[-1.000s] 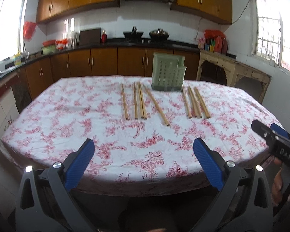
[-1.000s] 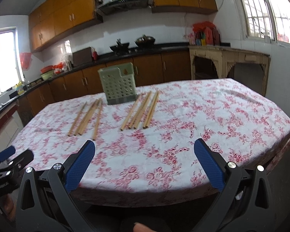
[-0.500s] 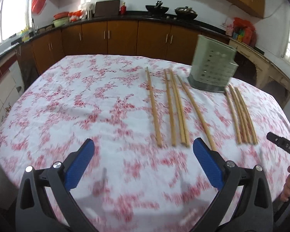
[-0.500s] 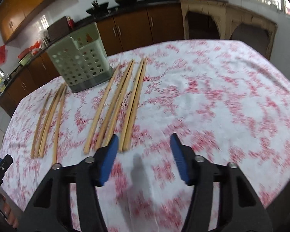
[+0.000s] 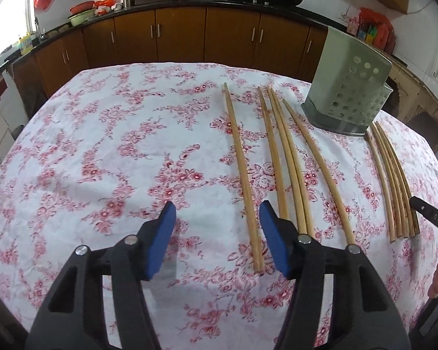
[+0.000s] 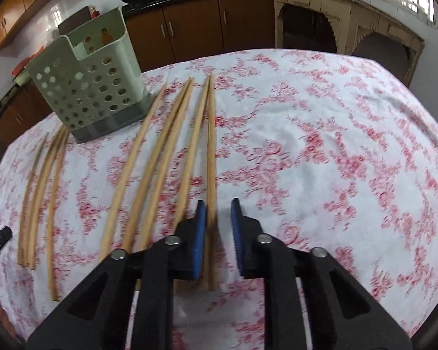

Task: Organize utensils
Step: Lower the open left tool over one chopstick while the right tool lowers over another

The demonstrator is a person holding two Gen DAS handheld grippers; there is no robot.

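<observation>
A floral-clothed surface [image 5: 102,145] is carrying chopsticks — the left gripper [image 5: 217,240] is hovering, jaws apart, beside one chopstick [image 5: 242,172]; the right gripper [image 6: 217,239], jaws apart, is straddling another chopstick [image 6: 210,157].

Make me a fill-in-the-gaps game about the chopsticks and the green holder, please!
1. The chopsticks lie flat on the flowery ____.
2. The green holder has round ____ in its walls.
3. No chopstick is inside the holder yet, so it looks ____.
4. A chopstick lies between the open jaws of the ____ gripper.

Missing words: tablecloth; holes; empty; right
</observation>
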